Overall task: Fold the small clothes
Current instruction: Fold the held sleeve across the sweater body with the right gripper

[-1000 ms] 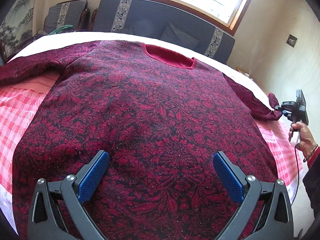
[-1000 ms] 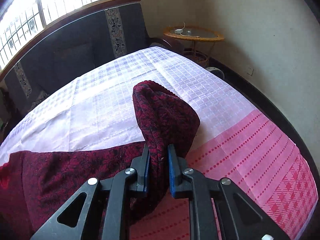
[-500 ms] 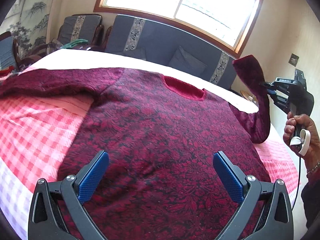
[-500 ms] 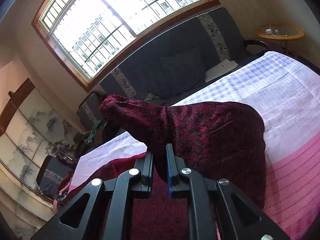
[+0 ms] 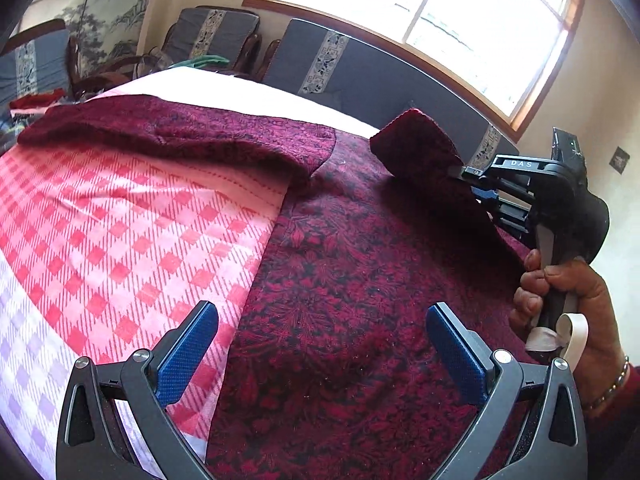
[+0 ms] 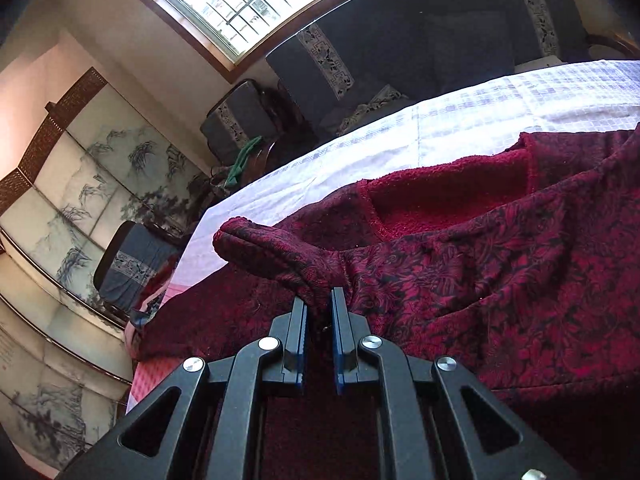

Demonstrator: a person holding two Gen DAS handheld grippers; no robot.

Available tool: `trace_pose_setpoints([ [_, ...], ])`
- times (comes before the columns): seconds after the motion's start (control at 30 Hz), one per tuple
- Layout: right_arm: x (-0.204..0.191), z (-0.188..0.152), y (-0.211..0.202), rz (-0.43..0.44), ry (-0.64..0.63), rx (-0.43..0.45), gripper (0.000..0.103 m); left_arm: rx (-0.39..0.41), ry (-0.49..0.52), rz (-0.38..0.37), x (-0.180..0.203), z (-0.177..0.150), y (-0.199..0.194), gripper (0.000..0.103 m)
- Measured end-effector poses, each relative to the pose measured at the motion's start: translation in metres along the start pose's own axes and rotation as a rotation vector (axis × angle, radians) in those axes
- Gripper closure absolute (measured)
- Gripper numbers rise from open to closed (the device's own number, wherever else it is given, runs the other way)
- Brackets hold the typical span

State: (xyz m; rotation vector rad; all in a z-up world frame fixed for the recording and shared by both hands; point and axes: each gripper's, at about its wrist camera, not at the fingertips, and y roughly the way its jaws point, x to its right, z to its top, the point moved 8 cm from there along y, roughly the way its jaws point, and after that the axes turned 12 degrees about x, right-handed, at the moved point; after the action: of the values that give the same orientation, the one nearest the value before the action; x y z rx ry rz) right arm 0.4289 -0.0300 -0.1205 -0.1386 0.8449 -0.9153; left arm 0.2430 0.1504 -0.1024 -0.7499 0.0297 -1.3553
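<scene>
A dark red floral sweater point(image 5: 352, 264) lies flat on the bed, front up, its red collar point(image 6: 452, 196) toward the far side. My right gripper point(image 6: 319, 304) is shut on the right sleeve's cuff point(image 6: 272, 252) and holds it above the sweater's body; in the left wrist view it point(image 5: 480, 188) is at the right with the sleeve point(image 5: 420, 152) hanging from it. My left gripper point(image 5: 320, 344) is open and empty, low over the sweater's lower left part. The other sleeve point(image 5: 160, 128) lies stretched out to the left.
The bed has a pink and white checked cover point(image 5: 120, 232). A dark headboard point(image 5: 380, 76) and a window point(image 5: 420, 12) are behind it. Cushioned chairs point(image 5: 212, 36) and a painted screen point(image 6: 80, 208) stand at the left.
My right gripper has carried the sleeve cuff from the bed's right edge up and inward over the sweater's body. My left gripper has turned toward the sweater's left side.
</scene>
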Motion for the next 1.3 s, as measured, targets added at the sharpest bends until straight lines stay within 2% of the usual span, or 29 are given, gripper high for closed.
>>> trace_pose_setpoints([
  [0.07,-0.003,0.006,0.001,0.0,0.015,0.031,0.093,-0.004,-0.026,-0.019,-0.001,-0.001,-0.001,0.0],
  [0.2,-0.004,0.017,-0.004,-0.007,-0.005,0.085,0.093,0.013,-0.001,-0.027,0.006,-0.002,-0.004,0.0],
  [0.33,-0.011,-0.013,0.015,-0.029,-0.107,-0.009,0.087,0.022,0.027,-0.028,0.013,-0.001,-0.005,0.0],
  [0.4,-0.009,-0.028,0.017,-0.038,-0.109,-0.048,0.086,0.017,0.02,-0.025,0.013,-0.001,-0.004,0.0],
  [0.43,-0.007,-0.034,0.016,-0.037,-0.098,-0.061,0.082,0.013,0.012,-0.023,0.011,-0.001,-0.003,0.0],
  [0.5,0.001,-0.04,0.01,-0.033,-0.071,-0.086,0.067,0.009,-0.006,-0.019,0.008,-0.001,-0.002,0.0],
  [0.53,0.0,-0.041,0.005,-0.012,-0.048,-0.081,0.055,0.009,-0.013,-0.017,0.007,-0.001,-0.002,0.0],
  [0.57,-0.001,-0.038,-0.001,0.011,-0.03,-0.07,0.048,0.009,-0.019,-0.015,0.005,0.0,0.0,0.0],
  [0.6,-0.004,-0.036,-0.005,0.026,-0.023,-0.06,0.047,0.008,-0.024,-0.012,0.004,0.0,-0.001,0.0],
  [0.7,-0.017,-0.027,-0.019,0.08,-0.023,-0.036,0.047,0.002,-0.036,-0.021,0.002,0.0,-0.001,0.0],
  [0.83,-0.039,-0.015,-0.009,0.068,-0.138,-0.032,0.048,0.024,-0.071,-0.045,-0.009,0.02,-0.011,0.0],
  [0.9,-0.05,-0.007,0.002,0.047,-0.193,-0.018,0.053,0.057,-0.071,-0.02,-0.02,0.038,-0.019,0.0],
  [0.97,-0.059,0.002,0.016,0.053,-0.218,-0.017,0.064,0.073,-0.059,0.0,-0.033,0.057,-0.022,0.0],
  [1.03,-0.062,-0.002,0.038,0.018,-0.267,-0.064,0.065,0.069,-0.063,0.028,-0.053,0.072,-0.02,0.0],
  [1.13,-0.056,-0.037,0.074,-0.022,-0.35,-0.243,0.067,0.041,-0.138,0.044,-0.09,0.091,-0.009,0.0],
  [1.17,-0.054,-0.046,0.077,-0.041,-0.396,-0.265,0.066,0.028,-0.178,0.051,-0.105,0.096,-0.004,0.0],
  [1.2,-0.058,-0.044,0.071,-0.035,-0.421,-0.226,0.067,0.02,-0.218,0.05,-0.118,0.1,-0.001,0.0],
  [1.23,-0.059,-0.04,0.063,-0.016,-0.392,-0.207,0.067,0.016,-0.254,0.045,-0.129,0.105,0.003,0.0],
  [1.3,-0.057,-0.027,0.038,0.058,-0.256,-0.139,0.067,0.017,-0.297,0.09,-0.157,0.114,0.013,0.0],
])
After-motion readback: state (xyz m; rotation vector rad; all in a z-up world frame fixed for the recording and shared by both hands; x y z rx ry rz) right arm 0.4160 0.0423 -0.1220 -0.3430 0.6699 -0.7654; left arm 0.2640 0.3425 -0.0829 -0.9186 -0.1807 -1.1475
